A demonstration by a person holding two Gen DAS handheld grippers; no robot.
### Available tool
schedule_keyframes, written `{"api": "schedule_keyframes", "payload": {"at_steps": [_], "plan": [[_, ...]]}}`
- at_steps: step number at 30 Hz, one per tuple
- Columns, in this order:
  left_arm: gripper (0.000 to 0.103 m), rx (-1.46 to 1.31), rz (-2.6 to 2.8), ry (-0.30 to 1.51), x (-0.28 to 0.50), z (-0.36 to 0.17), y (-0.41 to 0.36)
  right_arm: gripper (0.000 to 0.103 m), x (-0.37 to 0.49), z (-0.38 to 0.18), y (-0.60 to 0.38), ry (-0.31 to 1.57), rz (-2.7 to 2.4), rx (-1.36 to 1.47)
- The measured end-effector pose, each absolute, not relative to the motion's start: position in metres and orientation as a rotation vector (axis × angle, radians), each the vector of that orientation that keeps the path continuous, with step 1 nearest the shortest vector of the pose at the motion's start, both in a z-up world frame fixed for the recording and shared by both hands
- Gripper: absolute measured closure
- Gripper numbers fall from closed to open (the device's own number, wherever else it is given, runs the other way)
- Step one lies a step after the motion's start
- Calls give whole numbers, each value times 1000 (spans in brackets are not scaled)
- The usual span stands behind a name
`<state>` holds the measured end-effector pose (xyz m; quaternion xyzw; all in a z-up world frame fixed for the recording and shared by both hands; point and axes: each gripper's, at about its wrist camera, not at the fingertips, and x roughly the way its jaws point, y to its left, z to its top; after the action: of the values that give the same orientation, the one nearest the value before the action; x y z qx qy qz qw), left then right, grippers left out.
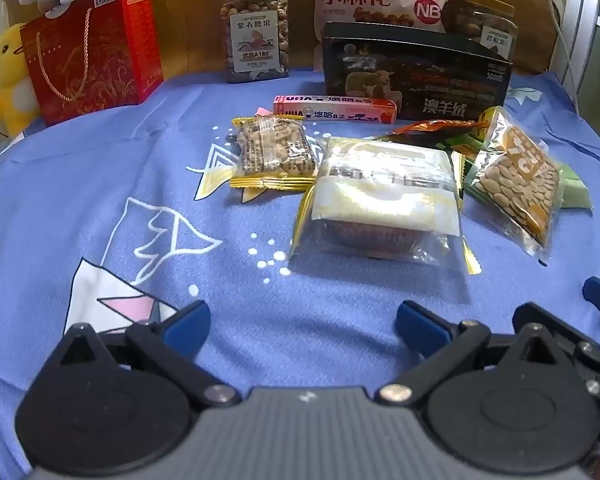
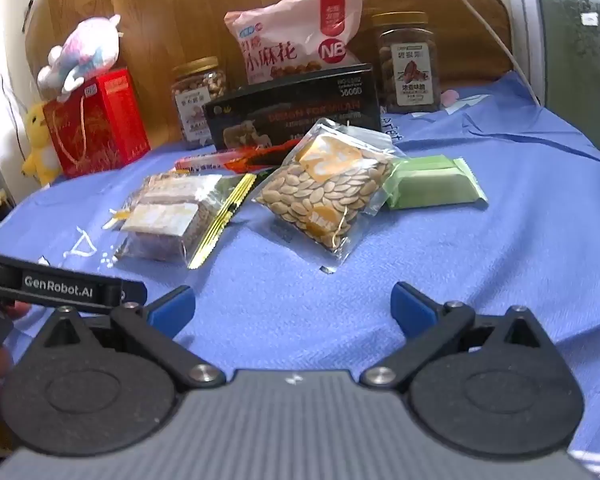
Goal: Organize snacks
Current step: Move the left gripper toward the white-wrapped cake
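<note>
Now both the left gripper (image 1: 302,322) and the right gripper (image 2: 294,306) hover with jaws spread and empty over the blue cloth (image 2: 480,264), and the clear-wrapped snack packets (image 1: 384,196) lie clustered at 12 o'clock.

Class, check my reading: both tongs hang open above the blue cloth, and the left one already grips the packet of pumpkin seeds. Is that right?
Not quite. Both tongs are open above the blue cloth, but the left tongs grip nothing; the left wrist view shows bare cloth between their fingers. The packet of pumpkin seeds lies untouched further ahead among the other snacks.
</note>
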<state>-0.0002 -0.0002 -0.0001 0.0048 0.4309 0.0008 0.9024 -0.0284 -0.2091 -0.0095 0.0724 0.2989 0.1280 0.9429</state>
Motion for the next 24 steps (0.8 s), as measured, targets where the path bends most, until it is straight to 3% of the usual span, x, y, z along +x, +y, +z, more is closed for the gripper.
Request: {"api": "schedule_keyframes", "payload": {"at_steps": [12, 24], "plan": [[0, 1, -28, 833, -13, 7, 0, 0, -29, -10, -225, 573, 293, 341], [0, -8, -83, 814, -8, 8, 10, 0, -25, -5, -218, 581, 268, 243]]}}
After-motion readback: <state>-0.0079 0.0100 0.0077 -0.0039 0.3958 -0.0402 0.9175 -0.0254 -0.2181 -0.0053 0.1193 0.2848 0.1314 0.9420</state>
